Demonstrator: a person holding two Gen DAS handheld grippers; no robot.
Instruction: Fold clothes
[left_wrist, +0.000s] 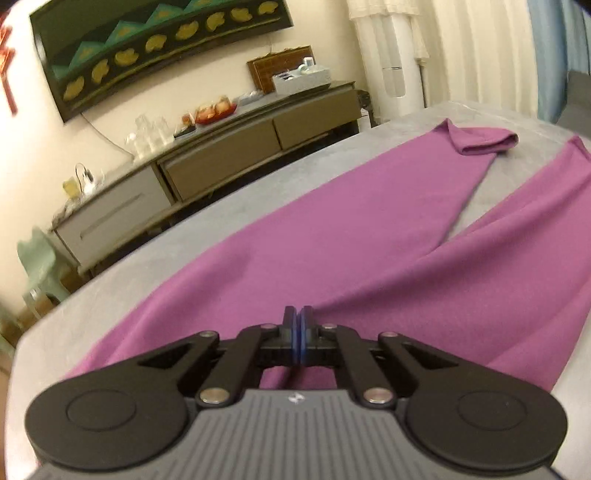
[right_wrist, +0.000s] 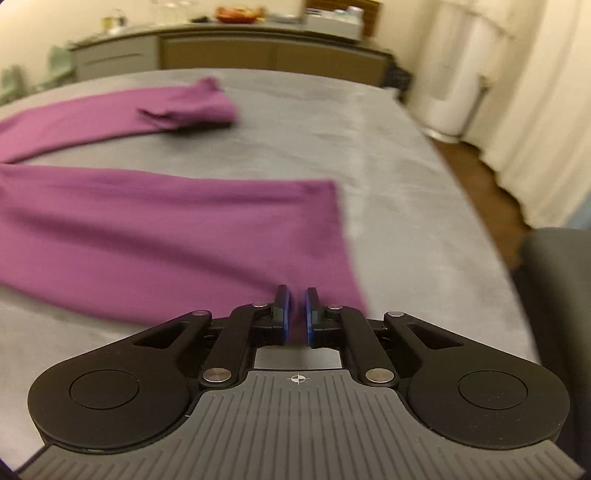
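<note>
Seemingly laid out flat, one pair of purple knit trousers (left_wrist: 332, 251) covers much of the grey cloth-covered table (left_wrist: 155, 266) in the left wrist view, its two legs running away toward the far right, the farther leg ending in a turned-over cuff. At the near end the left gripper (left_wrist: 301, 325) has its two blue-padded black fingers (left_wrist: 291, 332) pressed together with no gap, and a ridge of the purple fabric rises right at their tips, so the jaws look clamped on a pinch of the trousers. Beyond the table stands one long grey and brown sideboard (left_wrist: 221, 166) with three drawer fronts, and above it hangs one dark framed picture (left_wrist: 159, 48) on the cream wall.

From the right wrist view the same trousers (right_wrist: 166, 229) show as two legs again, the nearer one with a straight hem, the farther one with a crumpled end. The right gripper (right_wrist: 296, 317) sits at the near edge of the closer leg, its two blue pads (right_wrist: 283, 317) standing a narrow slit apart with purple fabric filling the space between them, so it pinches the trousers. Grey table (right_wrist: 406, 184) lies bare to the right.
</note>
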